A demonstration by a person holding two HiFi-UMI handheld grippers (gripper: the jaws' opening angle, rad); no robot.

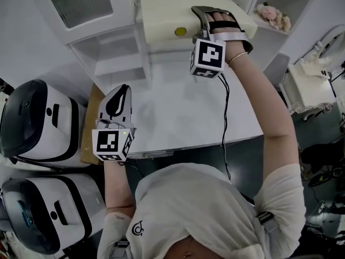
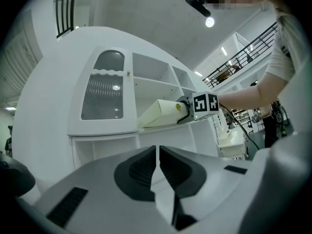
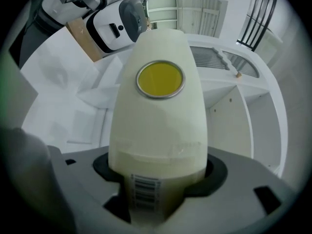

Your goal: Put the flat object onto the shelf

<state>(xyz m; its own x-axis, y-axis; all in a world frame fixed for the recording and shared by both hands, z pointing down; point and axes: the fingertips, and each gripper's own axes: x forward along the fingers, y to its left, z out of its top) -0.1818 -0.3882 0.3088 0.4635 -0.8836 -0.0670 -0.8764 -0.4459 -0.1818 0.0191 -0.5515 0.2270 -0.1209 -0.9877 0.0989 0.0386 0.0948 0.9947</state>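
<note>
The flat object is a cream box (image 1: 167, 15) with a round yellow sticker (image 1: 180, 31) on its near end. My right gripper (image 1: 207, 23) is shut on that end and holds it up against the white shelf unit (image 1: 116, 53). In the left gripper view the box (image 2: 161, 113) tilts, its far end inside an open shelf compartment (image 2: 156, 87), with the right gripper (image 2: 195, 106) behind it. In the right gripper view the box (image 3: 158, 116) fills the space between the jaws. My left gripper (image 1: 119, 99) hovers low at the table's left edge, shut and empty (image 2: 158, 155).
A white table (image 1: 178, 107) lies below the shelf. Two white-and-black appliances (image 1: 38, 123) (image 1: 43, 209) and a cardboard box (image 1: 89, 123) stand at the left. A white dresser (image 1: 307, 85) and pink flowers (image 1: 274, 15) are at the right. A cable (image 1: 223, 117) hangs from the right gripper.
</note>
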